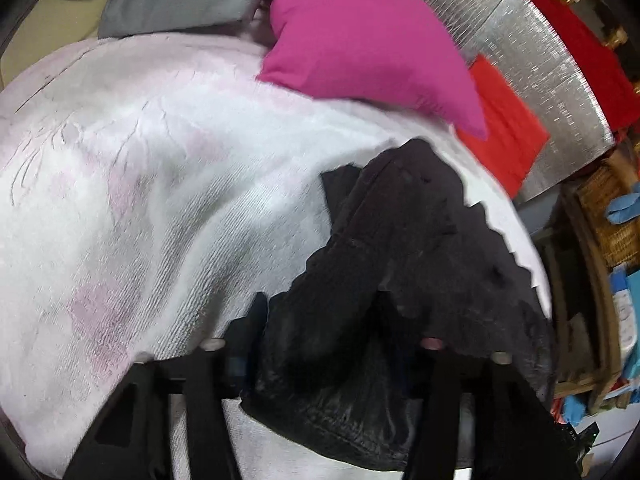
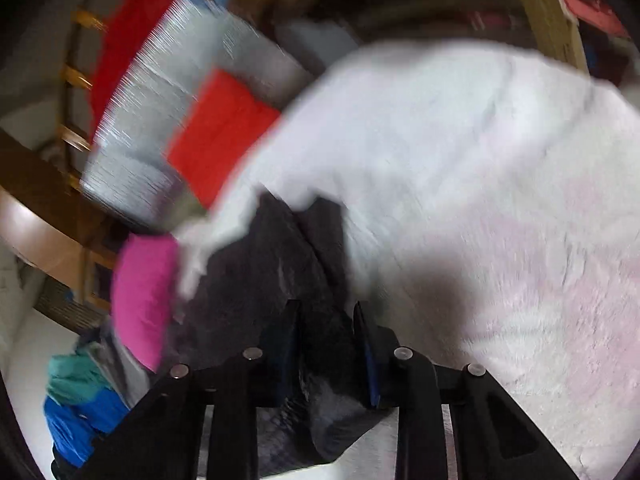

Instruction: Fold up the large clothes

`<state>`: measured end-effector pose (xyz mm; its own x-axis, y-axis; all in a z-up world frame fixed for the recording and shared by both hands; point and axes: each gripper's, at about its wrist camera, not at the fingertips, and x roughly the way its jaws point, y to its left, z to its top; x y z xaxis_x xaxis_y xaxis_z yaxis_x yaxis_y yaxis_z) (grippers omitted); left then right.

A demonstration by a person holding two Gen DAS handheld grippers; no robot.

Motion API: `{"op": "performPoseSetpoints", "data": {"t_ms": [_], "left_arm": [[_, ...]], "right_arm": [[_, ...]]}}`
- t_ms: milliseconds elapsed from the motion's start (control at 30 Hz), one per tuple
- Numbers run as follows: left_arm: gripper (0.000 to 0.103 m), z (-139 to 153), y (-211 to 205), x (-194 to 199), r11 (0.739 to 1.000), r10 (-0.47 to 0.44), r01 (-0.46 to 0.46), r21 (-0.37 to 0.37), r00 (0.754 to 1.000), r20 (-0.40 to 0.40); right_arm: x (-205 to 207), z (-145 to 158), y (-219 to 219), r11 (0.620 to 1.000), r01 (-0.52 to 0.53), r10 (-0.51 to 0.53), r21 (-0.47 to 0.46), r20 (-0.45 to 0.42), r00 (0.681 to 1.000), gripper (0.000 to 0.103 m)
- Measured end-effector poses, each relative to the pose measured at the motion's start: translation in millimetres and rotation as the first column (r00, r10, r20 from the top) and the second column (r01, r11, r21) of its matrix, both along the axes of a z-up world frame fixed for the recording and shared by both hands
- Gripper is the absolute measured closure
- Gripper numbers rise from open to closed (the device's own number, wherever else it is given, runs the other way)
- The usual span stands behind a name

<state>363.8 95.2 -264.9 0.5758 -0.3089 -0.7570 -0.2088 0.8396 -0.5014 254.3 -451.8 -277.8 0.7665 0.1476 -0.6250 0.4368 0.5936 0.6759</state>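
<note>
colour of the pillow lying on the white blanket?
Magenta pink pillow; sharpest in the left wrist view.

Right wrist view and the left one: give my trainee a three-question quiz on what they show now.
1. True or false: the dark grey crumpled garment lies on the fluffy white and pink blanket.
2. What sits between the right claw fingers?
A. magenta cushion
B. dark grey garment
C. nothing
3. In the left wrist view, which item overlaps the bright magenta fabric cushion's lower right tip: the flat red folded cloth or a basket?

Key: 1 true; 2 B; 3 the red cloth.
</note>
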Motion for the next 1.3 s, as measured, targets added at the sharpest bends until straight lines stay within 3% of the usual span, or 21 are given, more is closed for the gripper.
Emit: {"op": "performPoseSetpoints", "data": {"t_ms": [67,100,167,333,467,500,567,633,700,800,867,900,967,1033,1100,1200,1300], "left_arm": [[0.03,1.4,-3.4,2.2,0.999,0.01,-0.009,0.047,1.0,-0.011],[0.03,3.5,-4.5,2.2,0.998,0.009,-0.009,0.064,1.0,-0.013],[0.027,9.0,-8.1,0.5,0.994,0.005,-0.004,0.11,1.0,-0.01],[0.024,16.7,-20.7,-3.6,0.965,0.003,-0.009,0.262,1.0,0.023],[0.024,22.6,-35.2,-6.5,0.916,-0.021,-0.008,0.402,0.998,0.066],[0.024,23.7,-39.1,-6.8,0.9,-0.028,-0.008,0.436,0.997,0.076],[0.024,25.0,-46.2,-8.0,0.866,-0.045,-0.007,0.5,0.995,0.092],[0.024,27.1,-51.9,-8.5,0.834,-0.062,-0.003,0.551,0.993,0.1],[0.024,28.7,-56.4,-8.5,0.808,-0.075,-0.004,0.589,0.991,0.109],[0.024,28.3,-58.3,-7.8,0.787,-0.087,-0.002,0.617,0.99,0.114],[0.024,28.5,-58.8,-7.9,0.784,-0.092,0.0,0.62,0.989,0.116],[0.024,28.6,-58.1,-7.7,0.784,-0.094,0.001,0.62,0.989,0.116],[0.024,28.6,-58.7,-8.3,0.783,-0.096,0.003,0.622,0.989,0.116],[0.024,28.6,-58.8,-10.0,0.782,-0.096,0.002,0.623,0.989,0.117],[0.024,28.1,-59.2,-10.7,0.78,-0.095,0.001,0.625,0.989,0.117],[0.024,28.2,-60.7,-12.1,0.776,-0.097,0.0,0.631,0.988,0.118],[0.023,27.7,-60.9,-12.6,0.775,-0.098,0.0,0.632,0.988,0.119]], "right_arm": [[-1.1,3.1,-3.5,1.0,0.008,-0.009,0.023,0.007,1.0,0.066],[-1.7,6.3,-4.5,1.0,0.012,-0.012,0.026,0.015,1.0,0.045],[-6.1,14.2,-8.0,0.999,0.035,-0.037,0.031,0.061,0.997,0.026],[9.3,30.4,-8.6,0.996,0.025,-0.019,-0.085,0.064,0.998,0.026],[42.5,15.2,-11.5,0.998,-0.052,0.052,-0.046,-0.005,0.999,0.026],[47.6,8.1,-8.9,0.995,-0.085,0.084,-0.044,-0.031,0.996,0.032],[58.7,1.4,1.3,0.989,-0.128,0.122,-0.081,-0.067,0.99,0.058],[56.0,13.3,8.0,0.982,-0.112,0.105,-0.149,-0.053,0.993,0.069],[46.7,29.8,11.3,0.978,-0.087,0.092,-0.187,0.017,0.996,0.073],[44.3,37.0,13.7,0.972,-0.078,0.088,-0.221,0.04,0.995,0.073],[55.8,15.1,9.6,0.971,-0.097,0.079,-0.219,-0.088,0.993,0.072],[60.3,-1.4,3.2,0.981,-0.107,0.086,-0.159,-0.132,0.988,0.063],[54.7,-8.9,-9.7,0.995,-0.063,0.053,-0.075,-0.135,0.99,0.048],[46.2,-3.4,-14.4,0.998,-0.031,0.025,-0.047,-0.117,0.993,0.046],[34.1,10.5,-14.7,0.996,0.016,-0.024,-0.085,-0.087,0.996,0.043],[19.1,41.7,-4.0,0.965,0.088,-0.091,-0.246,-0.001,0.996,0.036],[14.8,69.7,19.9,0.934,0.075,-0.031,-0.349,0.128,0.991,0.036]]}}
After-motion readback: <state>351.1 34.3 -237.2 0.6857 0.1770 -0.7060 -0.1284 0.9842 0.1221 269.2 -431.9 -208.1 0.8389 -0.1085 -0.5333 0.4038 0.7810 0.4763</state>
